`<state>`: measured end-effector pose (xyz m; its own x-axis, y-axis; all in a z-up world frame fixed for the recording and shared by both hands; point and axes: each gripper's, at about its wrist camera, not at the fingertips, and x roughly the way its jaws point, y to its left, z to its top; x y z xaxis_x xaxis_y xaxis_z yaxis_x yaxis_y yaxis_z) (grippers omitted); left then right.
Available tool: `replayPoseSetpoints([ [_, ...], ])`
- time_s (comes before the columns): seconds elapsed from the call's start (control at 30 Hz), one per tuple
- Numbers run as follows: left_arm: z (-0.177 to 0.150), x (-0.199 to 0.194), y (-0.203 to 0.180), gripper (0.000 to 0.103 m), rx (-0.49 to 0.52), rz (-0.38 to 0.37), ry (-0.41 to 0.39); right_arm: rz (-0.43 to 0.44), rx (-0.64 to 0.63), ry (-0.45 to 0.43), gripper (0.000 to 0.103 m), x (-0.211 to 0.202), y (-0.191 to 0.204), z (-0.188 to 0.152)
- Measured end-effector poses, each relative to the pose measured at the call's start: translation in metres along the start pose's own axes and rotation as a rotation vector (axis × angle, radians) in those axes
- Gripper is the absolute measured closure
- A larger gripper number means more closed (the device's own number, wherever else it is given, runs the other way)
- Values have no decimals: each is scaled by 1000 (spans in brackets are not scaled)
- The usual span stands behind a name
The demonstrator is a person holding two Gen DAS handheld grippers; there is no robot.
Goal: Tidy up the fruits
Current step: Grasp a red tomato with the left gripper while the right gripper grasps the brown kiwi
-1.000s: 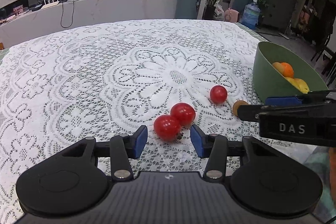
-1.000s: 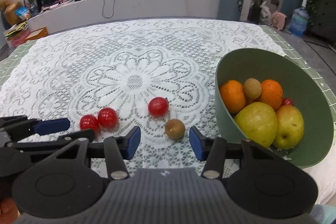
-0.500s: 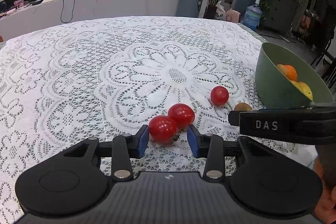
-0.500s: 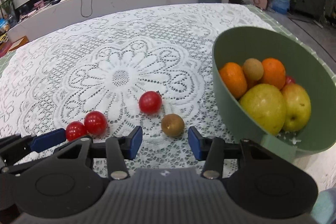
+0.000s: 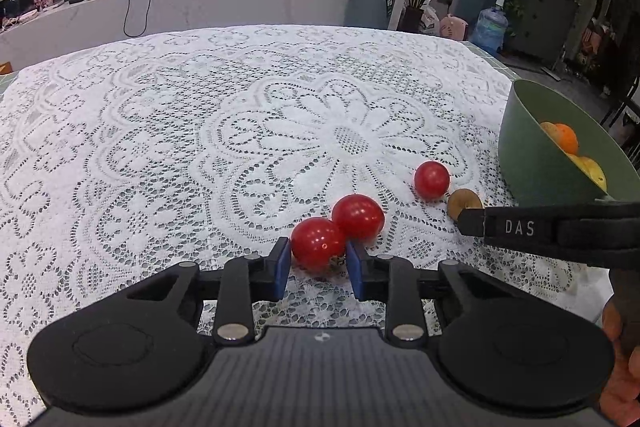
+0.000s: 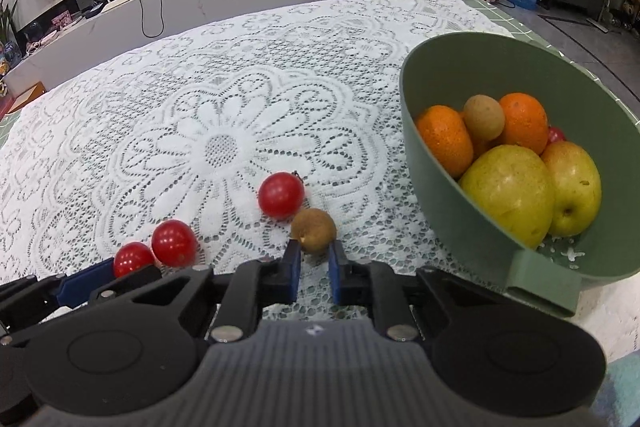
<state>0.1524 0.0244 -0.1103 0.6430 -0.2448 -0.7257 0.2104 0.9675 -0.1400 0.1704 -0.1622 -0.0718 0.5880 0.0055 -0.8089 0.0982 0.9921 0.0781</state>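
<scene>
left hand-held gripper (image 5: 318, 265) pinches nearest tomato (image 5: 317, 243) (right hand-held gripper (image 6: 314, 261): brown fruit (image 6: 313, 230)).

On the lace tablecloth (image 5: 160, 131) four small fruits lie near the front edge. The nearest tomato (image 5: 318, 243) sits between the pads of the left gripper (image 5: 318, 265), touching a second tomato (image 5: 358, 217) just behind and to its right. Further right lies a third tomato (image 6: 281, 195), and just beside it, in front and to the right, the small round fruit (image 6: 313, 230) sits between the pads of the right gripper (image 6: 314, 267). The bowl (image 6: 424, 163) stands at the right of them all, near the table's right edge, with larger fruits piled inside.
</scene>
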Motion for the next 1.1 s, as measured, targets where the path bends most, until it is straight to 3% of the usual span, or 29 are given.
replayPoseSetpoints([
  [0.07,0,0,0,70,0,-1,-2,6,-1,1,102,-1,-1,0],
  [0.27,0,-2,3,71,-19,-9,-1,54,-27,-15,102,-9,2,-4],
  [0.47,0,-7,10,71,-55,-30,-3,135,-135,-74,102,-29,12,-16],
  [0.67,1,-10,13,71,-80,-41,-5,156,-175,-109,102,-40,14,-21],
  [0.73,2,-10,14,71,-84,-38,-5,120,-169,-119,97,-43,13,-22],
  [0.77,2,-10,14,71,-86,-37,-4,98,-158,-125,89,-42,11,-22],
  [0.8,2,-10,14,71,-87,-38,-3,82,-143,-128,73,-41,10,-21],
  [0.87,2,-10,13,71,-86,-41,-5,57,-129,-137,65,-39,10,-19],
  [1.1,2,-10,12,71,-87,-30,-11,-47,-103,-123,65,-22,16,-11],
])
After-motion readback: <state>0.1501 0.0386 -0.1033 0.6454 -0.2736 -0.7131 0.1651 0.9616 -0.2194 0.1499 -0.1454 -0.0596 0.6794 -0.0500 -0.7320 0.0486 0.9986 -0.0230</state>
